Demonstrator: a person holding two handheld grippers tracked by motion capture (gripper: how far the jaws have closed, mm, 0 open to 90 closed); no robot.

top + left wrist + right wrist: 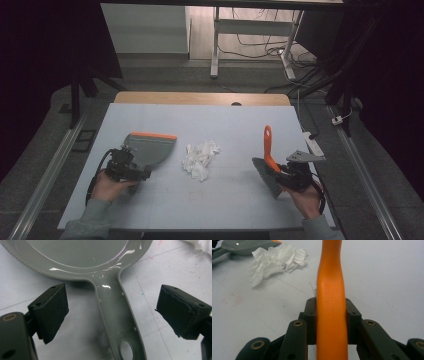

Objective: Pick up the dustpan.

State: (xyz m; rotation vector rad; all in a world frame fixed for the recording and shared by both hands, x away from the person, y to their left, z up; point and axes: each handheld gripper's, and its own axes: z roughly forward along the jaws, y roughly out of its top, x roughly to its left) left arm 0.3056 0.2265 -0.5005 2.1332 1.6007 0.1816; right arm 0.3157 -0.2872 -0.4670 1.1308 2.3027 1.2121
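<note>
A grey dustpan [150,146] with an orange front lip lies on the left of the white table [230,125]. My left gripper [131,161] stands open over its grey handle [115,315], with one pad [51,312] on each side and apart from it. Crumpled white tissue [200,158] lies in the middle of the table. On the right, my right gripper [281,173] is shut on the orange handle [330,297] of a hand brush [268,145], whose grey bristles [266,176] point toward the tissue.
The tissue [277,260] and the dustpan [244,246] lie beyond the brush handle in the right gripper view. A white power strip [312,142] sits at the table's right edge. Past the far edge are desk legs [216,45] and cables on the floor.
</note>
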